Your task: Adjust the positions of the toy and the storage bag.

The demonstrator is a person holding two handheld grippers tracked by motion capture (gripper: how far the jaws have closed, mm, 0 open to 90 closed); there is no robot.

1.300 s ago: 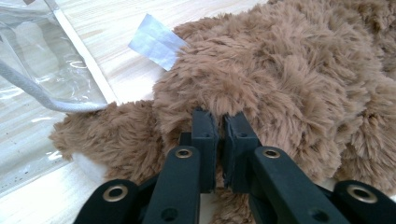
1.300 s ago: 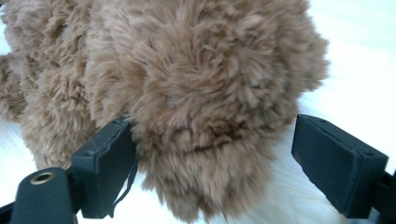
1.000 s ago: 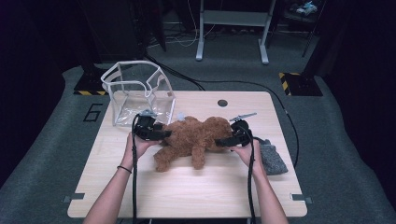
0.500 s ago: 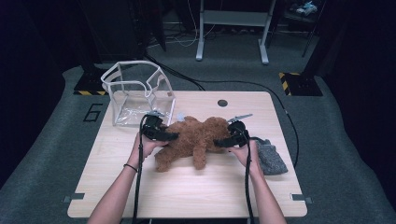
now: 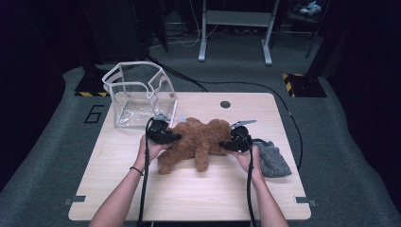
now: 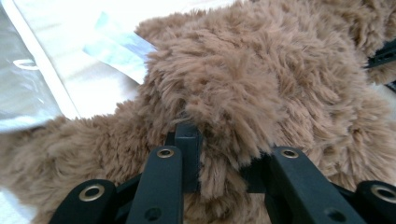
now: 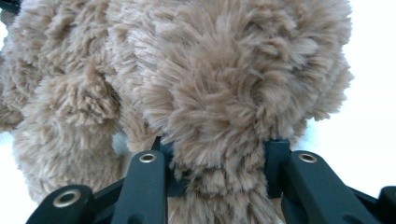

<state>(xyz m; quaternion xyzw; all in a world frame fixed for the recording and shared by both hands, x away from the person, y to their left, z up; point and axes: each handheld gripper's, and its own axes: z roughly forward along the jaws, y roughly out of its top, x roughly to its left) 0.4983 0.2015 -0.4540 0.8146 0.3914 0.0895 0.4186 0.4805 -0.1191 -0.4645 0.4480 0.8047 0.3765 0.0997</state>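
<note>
Plush fur is pinched from two sides at once: the brown plush toy lies flat at the middle of the high view, on the wooden table, and it is gripped at both of its ends. The left gripper is placed at the left end of the toy, and its jaws have just been closing; in the left gripper view a tuft of fur is seen squeezed between them. The right gripper is set at the right end, its jaws have also just been closing, and in the right gripper view a thick lobe of the plush is held between the two black jaws. Such a two-sided hold is probably chosen because the toy is soft and long, so it would sag if it were lifted by one end alone. A clear plastic box with an open top stands in the upper left part of the high view, just beside the left gripper, and it seems to be the likely place for the toy. Its near wall is what must be cleared. A grey cloth lies at the right, close behind the right hand, and a thin label is seen near the toy in the left gripper view.
</note>
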